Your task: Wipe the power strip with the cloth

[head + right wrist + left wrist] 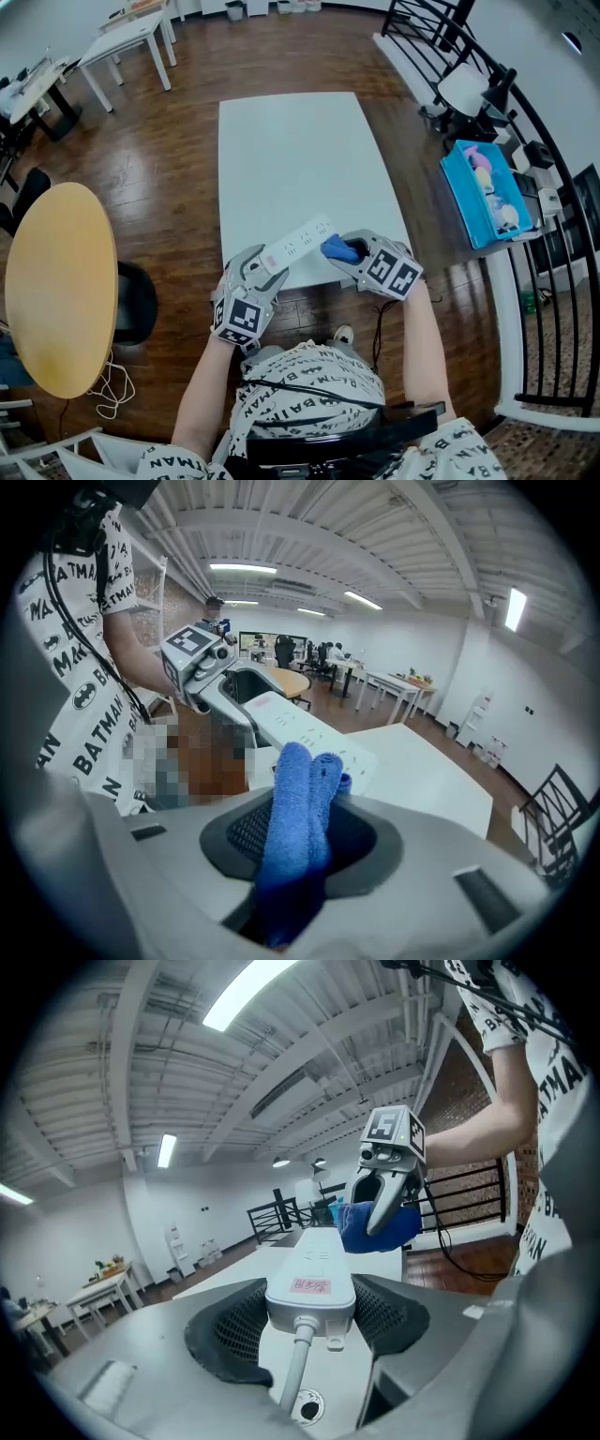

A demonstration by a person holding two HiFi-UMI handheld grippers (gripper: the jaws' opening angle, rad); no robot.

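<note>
A white power strip point(298, 242) is held above the near edge of the white table point(300, 159). My left gripper point(259, 273) is shut on its cord end; in the left gripper view the strip point(314, 1279) runs straight away between the jaws. My right gripper point(352, 253) is shut on a folded blue cloth point(340, 249), which touches the strip's far end. In the right gripper view the cloth point(298, 825) stands up between the jaws, with the strip point(305, 731) just beyond it. The left gripper view shows the cloth point(373, 1224) pressed against the strip's right side.
A round yellow table point(58, 281) stands at the left with a black stool point(136, 302) beside it. A blue bin point(487, 192) of items sits at the right by a black railing point(544, 234). White desks point(127, 42) stand at the far left.
</note>
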